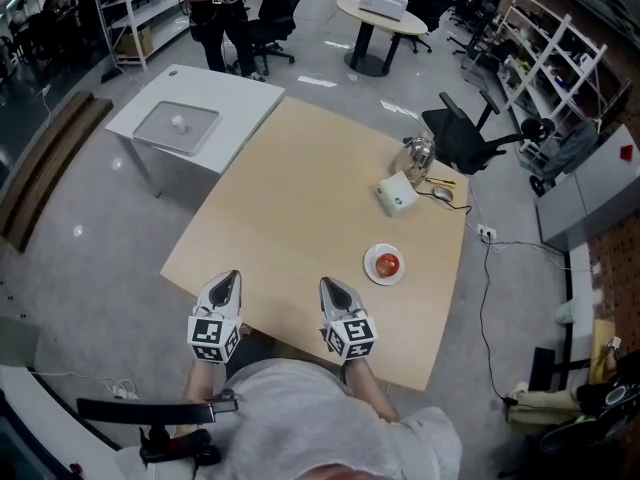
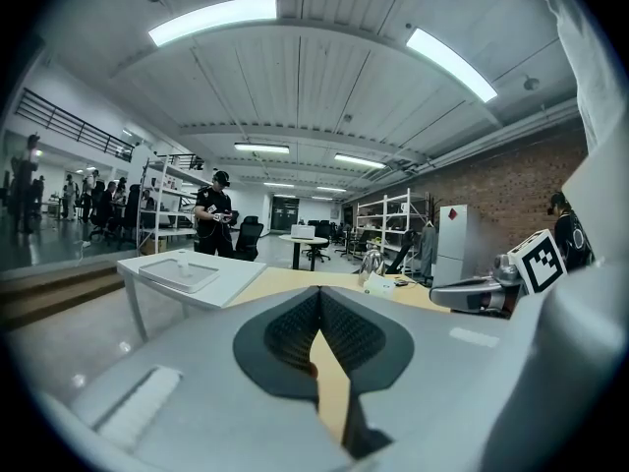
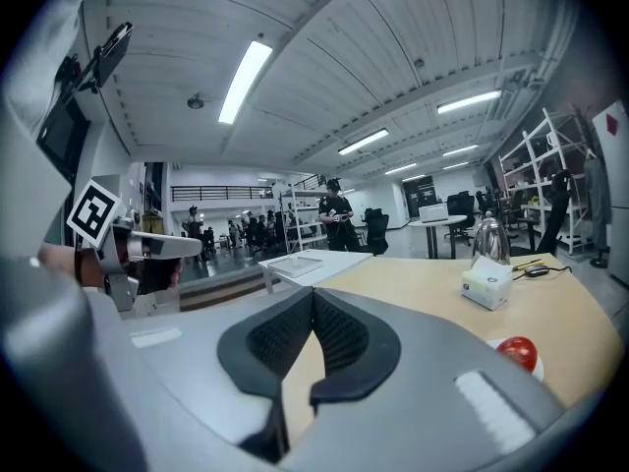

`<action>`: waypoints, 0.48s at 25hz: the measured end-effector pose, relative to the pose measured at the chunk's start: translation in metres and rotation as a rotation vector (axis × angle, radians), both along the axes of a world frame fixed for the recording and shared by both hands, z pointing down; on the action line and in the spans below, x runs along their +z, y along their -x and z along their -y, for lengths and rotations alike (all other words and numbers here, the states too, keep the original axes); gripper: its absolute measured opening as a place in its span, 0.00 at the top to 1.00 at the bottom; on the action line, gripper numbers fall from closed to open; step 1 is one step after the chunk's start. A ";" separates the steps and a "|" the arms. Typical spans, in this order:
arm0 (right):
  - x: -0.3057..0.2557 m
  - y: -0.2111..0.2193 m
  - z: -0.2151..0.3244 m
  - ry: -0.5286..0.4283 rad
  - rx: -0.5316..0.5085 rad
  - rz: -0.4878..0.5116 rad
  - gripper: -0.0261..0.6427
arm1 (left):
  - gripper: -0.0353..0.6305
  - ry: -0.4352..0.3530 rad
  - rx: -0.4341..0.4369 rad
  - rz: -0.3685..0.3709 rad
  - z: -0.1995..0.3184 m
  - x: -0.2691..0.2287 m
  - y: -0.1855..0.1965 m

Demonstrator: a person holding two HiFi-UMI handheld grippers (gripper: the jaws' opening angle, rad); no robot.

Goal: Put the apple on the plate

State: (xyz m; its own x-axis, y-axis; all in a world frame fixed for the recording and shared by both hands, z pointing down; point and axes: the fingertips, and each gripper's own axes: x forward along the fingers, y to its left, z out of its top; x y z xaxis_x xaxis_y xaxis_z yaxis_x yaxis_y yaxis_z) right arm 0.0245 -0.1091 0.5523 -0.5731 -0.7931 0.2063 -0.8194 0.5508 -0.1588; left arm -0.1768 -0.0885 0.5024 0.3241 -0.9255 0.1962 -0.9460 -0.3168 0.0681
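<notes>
Apple sits on plate, hiding its middle.

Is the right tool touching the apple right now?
Apart. The head view shows the right tool close to the person, with bare tabletop between it and the apple on the plate.

Open-plan laboratory hall furnished as a workshop-office. Ahead of the left gripper stand a white table, a standing person and open metal shelving. Ahead and to the right of the right gripper are a swivel chair, a round table and further shelving racks near a brick wall. Above both grippers, a ribbed industrial ceiling carries long strip lights, and the floor is polished grey.
</notes>
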 end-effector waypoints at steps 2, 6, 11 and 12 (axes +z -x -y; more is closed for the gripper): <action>0.001 0.001 -0.002 0.000 -0.007 -0.007 0.95 | 0.92 -0.001 -0.003 0.001 -0.003 -0.001 0.000; 0.000 0.006 -0.004 -0.004 -0.014 -0.022 0.95 | 0.92 -0.002 -0.007 0.003 -0.005 -0.003 0.003; -0.002 0.009 -0.004 -0.008 -0.018 -0.018 0.95 | 0.92 -0.005 -0.007 0.004 -0.005 -0.005 0.005; -0.002 0.009 -0.004 -0.008 -0.019 -0.017 0.95 | 0.92 -0.004 -0.007 0.004 -0.005 -0.005 0.005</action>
State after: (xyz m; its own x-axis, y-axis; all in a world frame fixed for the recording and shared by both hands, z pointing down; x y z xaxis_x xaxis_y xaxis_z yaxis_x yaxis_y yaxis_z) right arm 0.0151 -0.1050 0.5499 -0.5843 -0.7840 0.2097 -0.8115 0.5672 -0.1404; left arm -0.1817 -0.0837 0.4974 0.3171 -0.9285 0.1932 -0.9484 -0.3107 0.0632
